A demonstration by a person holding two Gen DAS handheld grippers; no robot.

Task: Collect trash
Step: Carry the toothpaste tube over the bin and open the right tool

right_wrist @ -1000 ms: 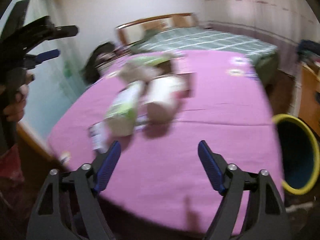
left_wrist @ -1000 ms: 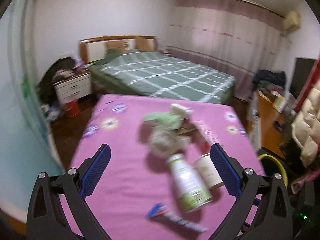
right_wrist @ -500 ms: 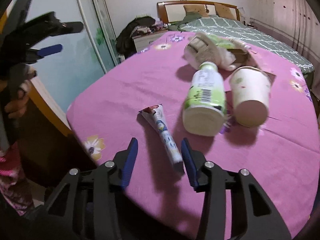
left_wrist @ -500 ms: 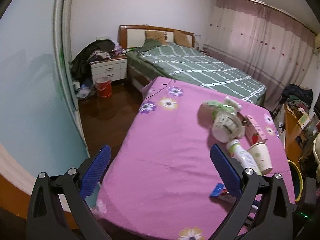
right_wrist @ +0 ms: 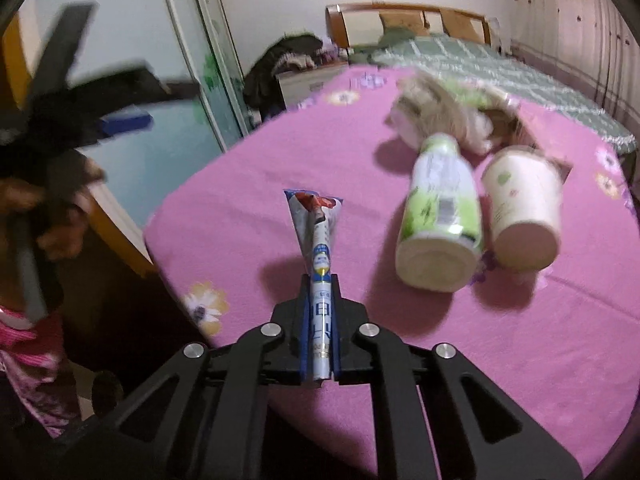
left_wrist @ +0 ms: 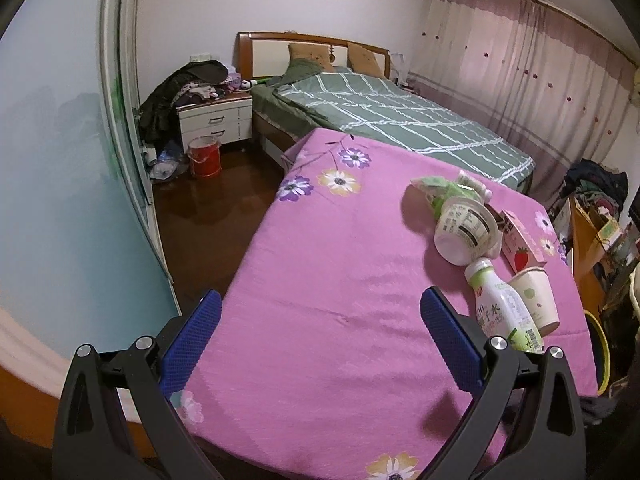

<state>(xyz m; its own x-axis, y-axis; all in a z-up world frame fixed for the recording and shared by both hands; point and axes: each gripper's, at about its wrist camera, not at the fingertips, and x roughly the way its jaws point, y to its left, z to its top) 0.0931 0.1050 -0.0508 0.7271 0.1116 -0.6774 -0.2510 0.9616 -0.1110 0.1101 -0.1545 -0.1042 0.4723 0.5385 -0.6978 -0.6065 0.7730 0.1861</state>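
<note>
Right claw (right_wrist: 320, 280) was clamped on the flat foil wrapper (right_wrist: 316, 232), pinched at its narrow tail, flared end projecting over the pink-clothed counter (right_wrist: 248, 184). Slip risk judged: glossy, thin film could slide out in transit. Left claw (left_wrist: 320, 312) was held wide, empty. Smooth plastic bottle (right_wrist: 440, 220) and paper cup (right_wrist: 524, 212) lay sideways, could roll if nudged.

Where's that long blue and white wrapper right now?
In the right wrist view, the wrapper is clamped between the right gripper pads, over the pink cloth's near edge, left of the lying bottle.
</note>
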